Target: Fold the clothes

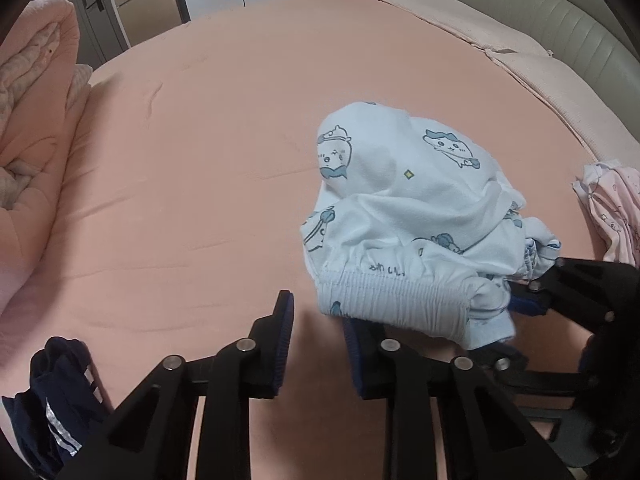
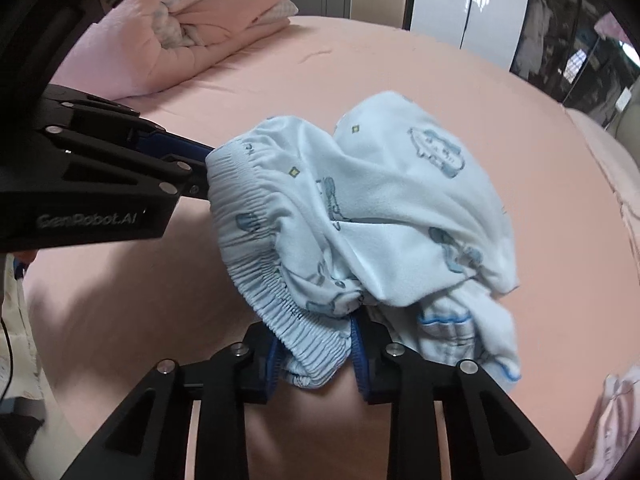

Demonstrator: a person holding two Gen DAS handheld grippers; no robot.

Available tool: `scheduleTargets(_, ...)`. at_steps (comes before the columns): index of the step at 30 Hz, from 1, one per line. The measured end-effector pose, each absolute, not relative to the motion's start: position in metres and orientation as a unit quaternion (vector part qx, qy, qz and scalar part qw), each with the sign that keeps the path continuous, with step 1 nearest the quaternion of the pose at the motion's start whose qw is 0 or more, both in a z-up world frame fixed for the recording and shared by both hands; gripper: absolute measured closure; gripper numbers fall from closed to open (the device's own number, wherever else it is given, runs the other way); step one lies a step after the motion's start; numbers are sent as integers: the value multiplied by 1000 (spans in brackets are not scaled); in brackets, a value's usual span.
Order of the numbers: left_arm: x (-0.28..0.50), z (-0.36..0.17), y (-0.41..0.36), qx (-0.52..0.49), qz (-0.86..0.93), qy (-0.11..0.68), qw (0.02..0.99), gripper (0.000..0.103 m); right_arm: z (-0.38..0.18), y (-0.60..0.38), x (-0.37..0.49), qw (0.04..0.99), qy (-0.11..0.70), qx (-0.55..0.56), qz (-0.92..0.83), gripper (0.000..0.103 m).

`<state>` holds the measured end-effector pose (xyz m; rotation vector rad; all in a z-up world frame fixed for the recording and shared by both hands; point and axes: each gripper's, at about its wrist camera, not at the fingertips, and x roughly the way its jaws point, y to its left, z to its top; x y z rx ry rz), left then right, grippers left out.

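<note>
A pair of light blue pyjama pants with cartoon animal prints lies bunched on the pink bed sheet; it also shows in the right wrist view. My left gripper is open, its right finger under the elastic waistband. My right gripper grips the waistband between its blue pads, and it shows at the right of the left wrist view. The left gripper enters the right wrist view from the left, at the waistband's far end.
A folded pink quilt lies at the bed's left side. A dark navy garment lies at the near left. A pink-white printed garment lies at the right. A pink pillow and grey headboard are at the far right.
</note>
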<state>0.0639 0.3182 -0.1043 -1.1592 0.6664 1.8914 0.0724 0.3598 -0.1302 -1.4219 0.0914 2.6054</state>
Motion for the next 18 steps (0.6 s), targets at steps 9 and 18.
scheduleTargets(9, 72, -112, 325, -467, 741, 271, 400, 84, -100, 392, 70, 126, 19, -450, 884, 81)
scheduleTargets(18, 68, -124, 346, -534, 688, 210, 444, 77, -63, 418, 67, 171, 16, -411, 895, 82)
